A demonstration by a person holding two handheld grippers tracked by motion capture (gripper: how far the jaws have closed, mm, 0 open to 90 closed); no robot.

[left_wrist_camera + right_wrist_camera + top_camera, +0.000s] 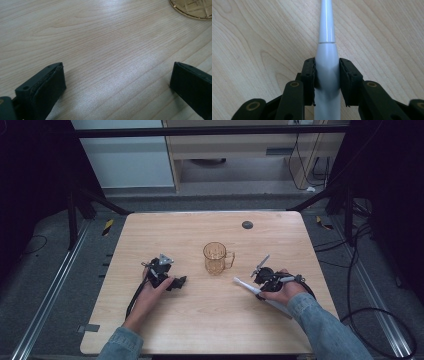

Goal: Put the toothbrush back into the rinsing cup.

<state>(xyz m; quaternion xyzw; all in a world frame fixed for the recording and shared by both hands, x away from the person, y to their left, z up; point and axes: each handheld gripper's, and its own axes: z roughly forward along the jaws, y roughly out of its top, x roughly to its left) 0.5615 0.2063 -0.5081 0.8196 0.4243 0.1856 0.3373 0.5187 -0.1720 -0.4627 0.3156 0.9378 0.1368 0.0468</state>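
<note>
An amber glass mug (216, 258) stands upright at the middle of the wooden table (210, 325), its handle to the right. My left gripper (179, 282) rests on the table to the mug's left. Its jaws are wide open over bare wood (117, 77), and the mug's base (195, 8) sits at the top right of the left gripper view. A white tapered wand (244, 285), like an electric toothbrush handle, lies low on the table right of the mug. My right gripper (261, 280) is shut on the wand's thicker part (327, 67). The wand's slim end (326, 30) points away from the jaws.
A small dark round disc (247, 225) lies on the table behind the mug. Black frame legs (345, 200) stand at the far corners. Cables (370, 315) trail on the floor to the right.
</note>
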